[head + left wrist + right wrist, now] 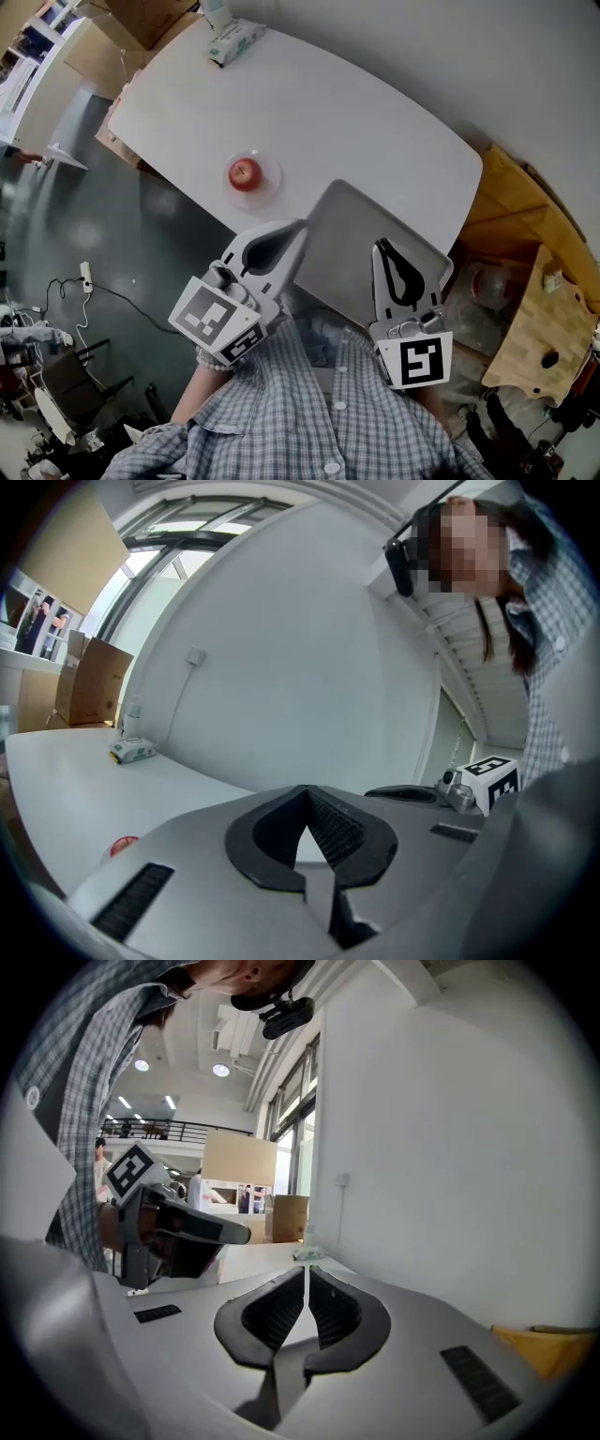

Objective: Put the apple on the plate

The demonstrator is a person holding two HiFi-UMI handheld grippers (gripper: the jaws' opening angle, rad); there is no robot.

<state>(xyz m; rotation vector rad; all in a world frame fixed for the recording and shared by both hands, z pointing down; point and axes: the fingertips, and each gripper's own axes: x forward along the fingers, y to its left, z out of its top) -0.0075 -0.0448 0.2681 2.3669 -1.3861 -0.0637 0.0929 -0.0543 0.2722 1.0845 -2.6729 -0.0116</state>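
2 jaw pairs are pressed together, empty: left gripper point(296, 229), right gripper point(381, 247). The apple point(246, 173) (firm, slick) is probably best gripped across its middle.

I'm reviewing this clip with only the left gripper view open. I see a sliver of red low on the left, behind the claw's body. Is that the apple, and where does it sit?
Observer: Yes, that is the apple. The head view shows it whole, apparently resting on a clear plate on the white table.
Operator: Does the right claw hold anything?
Observer: No. The right gripper view shows the right claw shut, with nothing between its jaws.
Operator: Is my left claw touching the plate?
Observer: No. In the head view the left claw hangs apart from it, with bare table showing between them.
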